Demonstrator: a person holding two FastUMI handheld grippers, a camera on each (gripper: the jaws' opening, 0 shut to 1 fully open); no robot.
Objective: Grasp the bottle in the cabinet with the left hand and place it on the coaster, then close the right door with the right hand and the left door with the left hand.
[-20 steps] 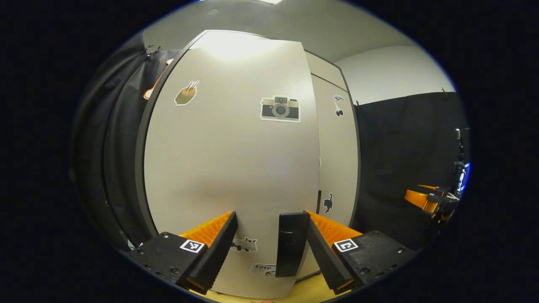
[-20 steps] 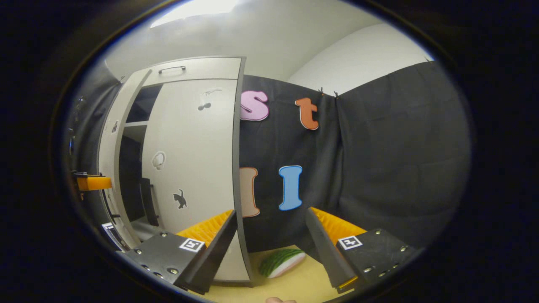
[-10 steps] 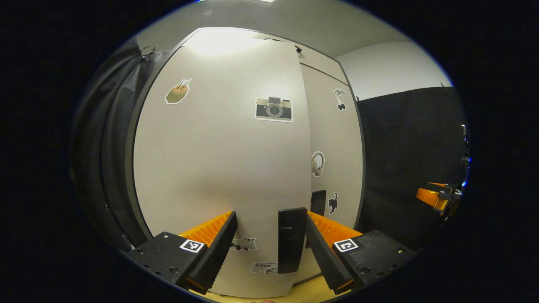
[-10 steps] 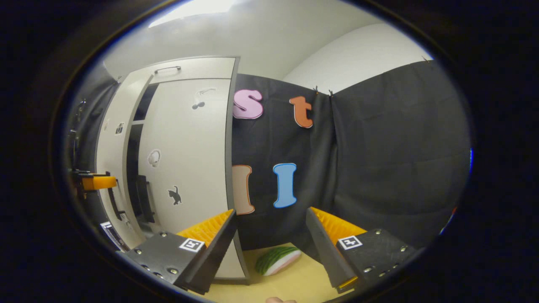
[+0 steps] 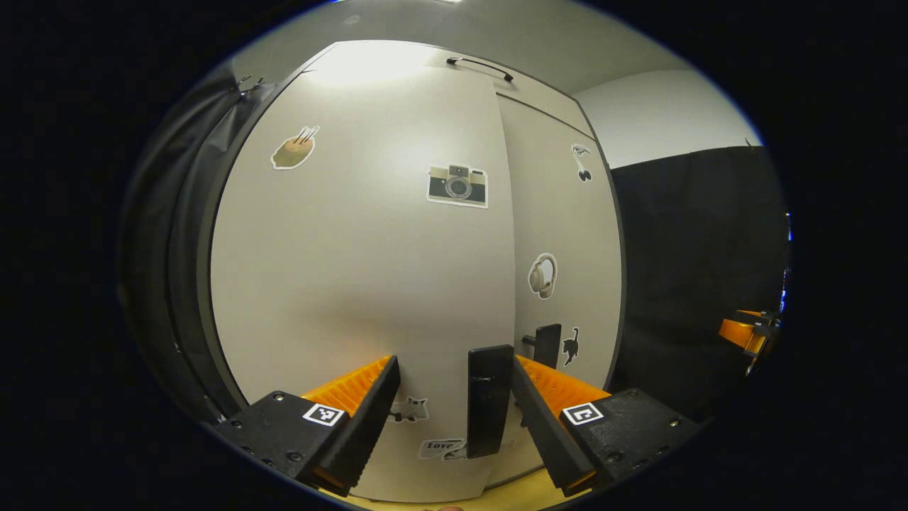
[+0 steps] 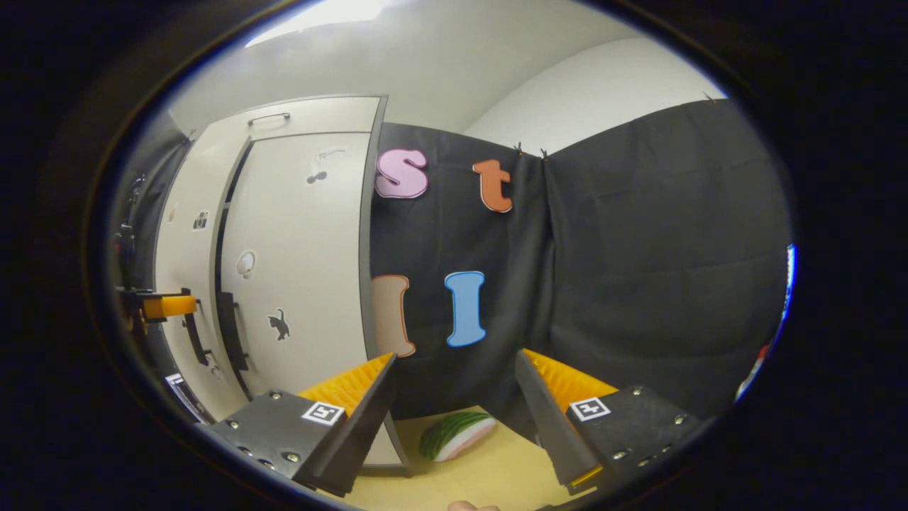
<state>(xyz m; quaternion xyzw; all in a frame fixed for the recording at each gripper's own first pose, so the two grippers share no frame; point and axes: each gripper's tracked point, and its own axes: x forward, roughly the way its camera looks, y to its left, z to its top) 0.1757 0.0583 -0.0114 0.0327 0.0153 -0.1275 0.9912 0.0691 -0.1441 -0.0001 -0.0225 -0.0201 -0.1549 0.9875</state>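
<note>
The cabinet's left door (image 5: 355,270), pale with a camera sticker, fills the left gripper view and stands almost flush with the right door (image 5: 567,213). My left gripper (image 5: 454,360) is open right in front of it. The left door's black handle (image 5: 489,397) stands between my fingers, close to the right one. The right door's handle (image 5: 547,344) sits just beyond. In the right gripper view my right gripper (image 6: 455,355) is open and holds nothing. It points past the cabinet's right edge, with the right door (image 6: 305,234) shut and a thin dark slit (image 6: 225,213) beside the left door (image 6: 181,248).
A watermelon-slice toy (image 6: 454,434) lies on the yellow tabletop (image 6: 496,468) by the cabinet's right corner. The black cloth wall hangs right of the cabinet. The other gripper (image 5: 745,332) shows far right in the left gripper view, and the left gripper (image 6: 170,306) at the door handles.
The left door has swung inward, so the dark gap between the doors has shrunk to a slit. My left gripper followed it. The right gripper drifted slightly away to the right.
</note>
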